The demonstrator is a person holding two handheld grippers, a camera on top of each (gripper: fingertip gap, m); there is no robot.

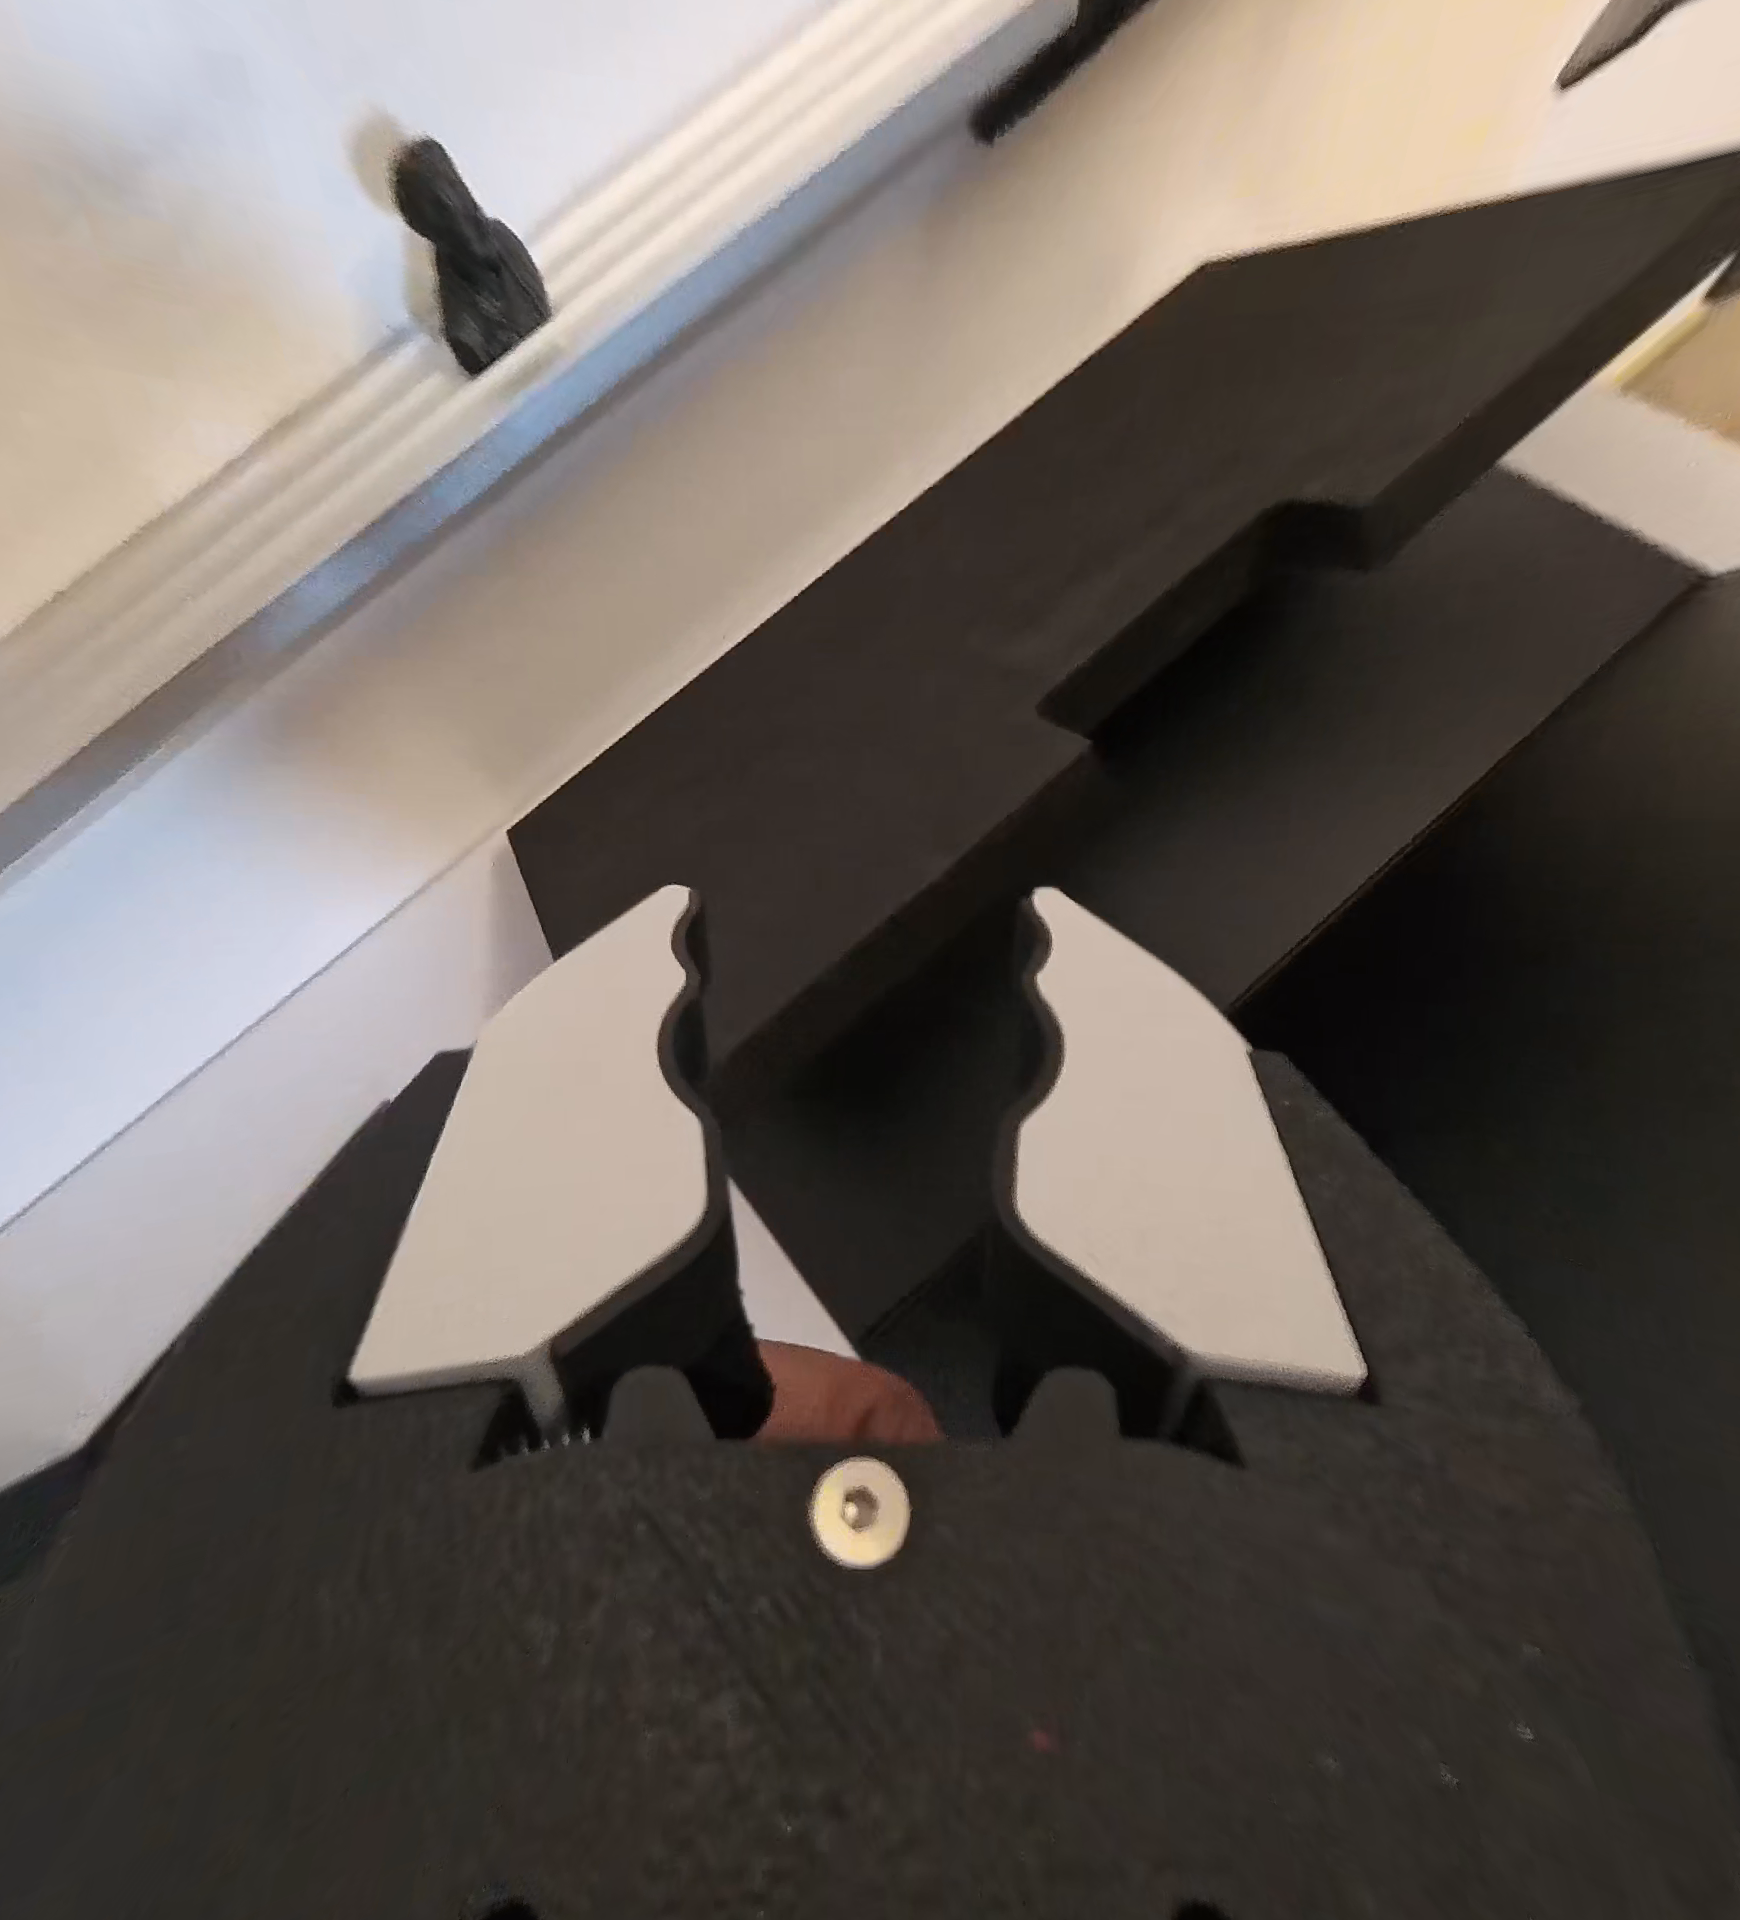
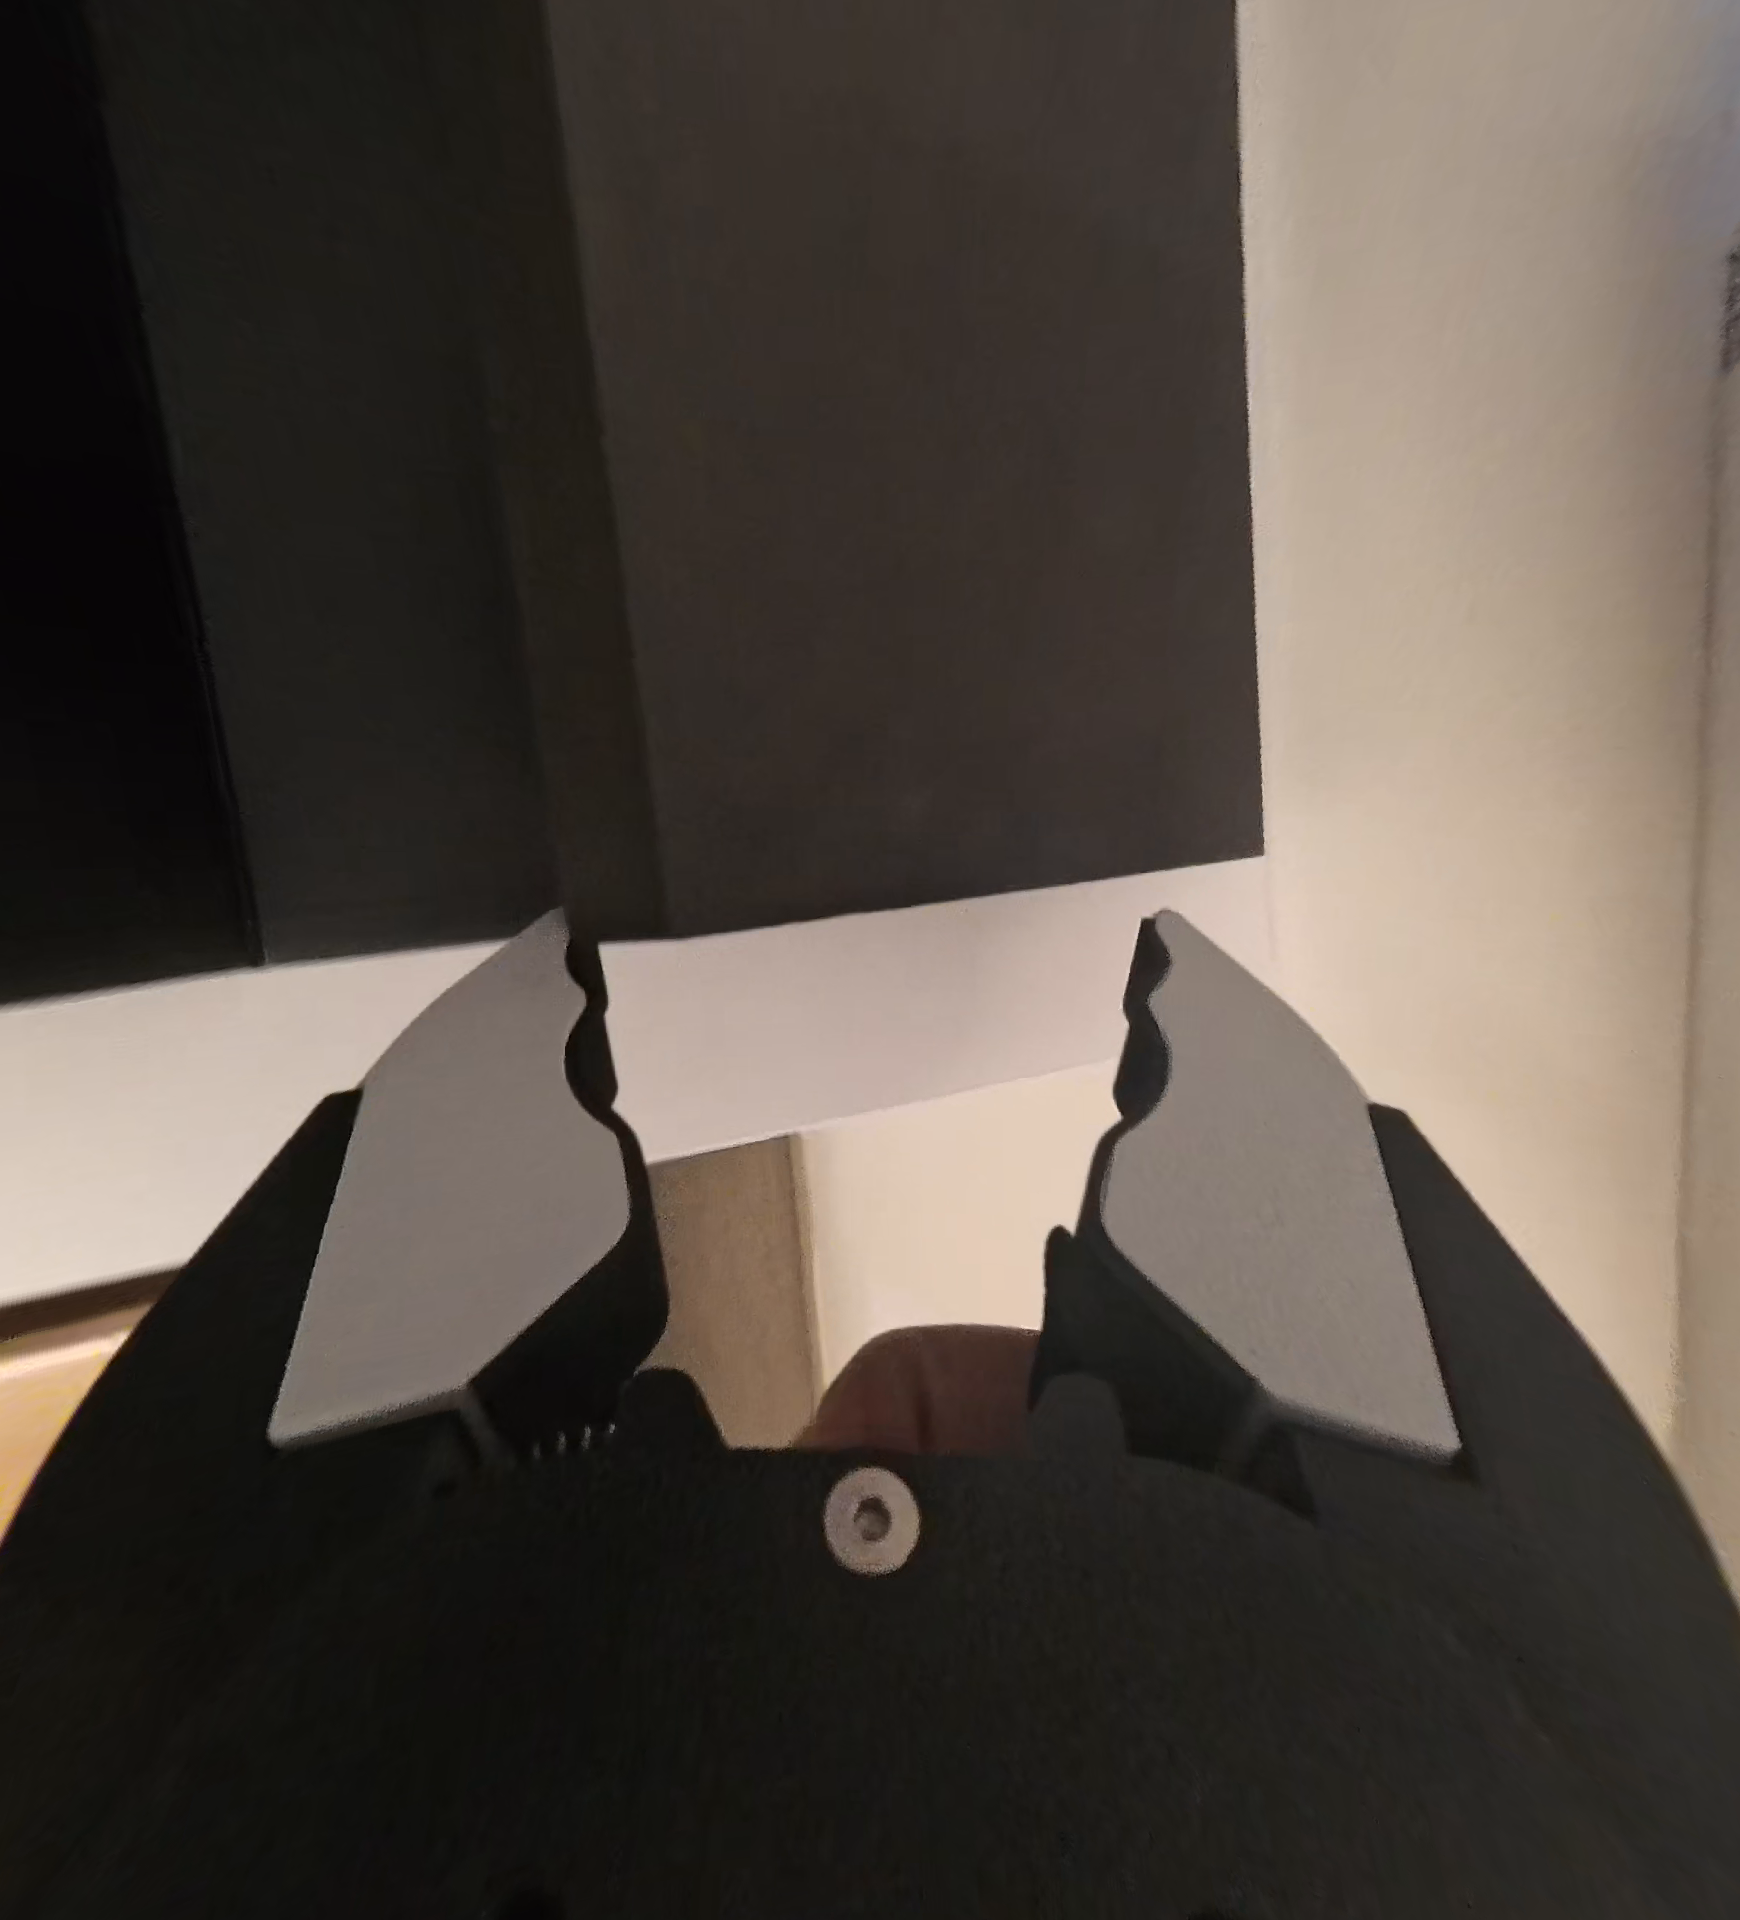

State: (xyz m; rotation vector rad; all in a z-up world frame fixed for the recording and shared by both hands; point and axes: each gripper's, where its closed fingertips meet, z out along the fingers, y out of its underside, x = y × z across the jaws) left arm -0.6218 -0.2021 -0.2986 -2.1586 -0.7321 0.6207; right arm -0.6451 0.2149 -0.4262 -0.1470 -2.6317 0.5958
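Observation:
In the left wrist view my left gripper (image 1: 861,904) has its jaws closed part way around the near corner of a thick black board (image 1: 1053,540) with a stepped notch in its right edge. The board is tilted and runs up to the right. In the right wrist view my right gripper (image 2: 866,935) is open and empty. Its fingertips (image 2: 554,956) sit just below the lower edge of a black panel (image 2: 897,468), without touching it.
A black cabinet surface (image 1: 1572,935) lies under and right of the board. A small black object (image 1: 471,270) sits on a white ribbed ledge (image 1: 222,540). A white wall (image 2: 1417,623) is right of the panel, and a darker panel (image 2: 357,520) is to its left. My right fingertips sit around 45 cm from my left ones.

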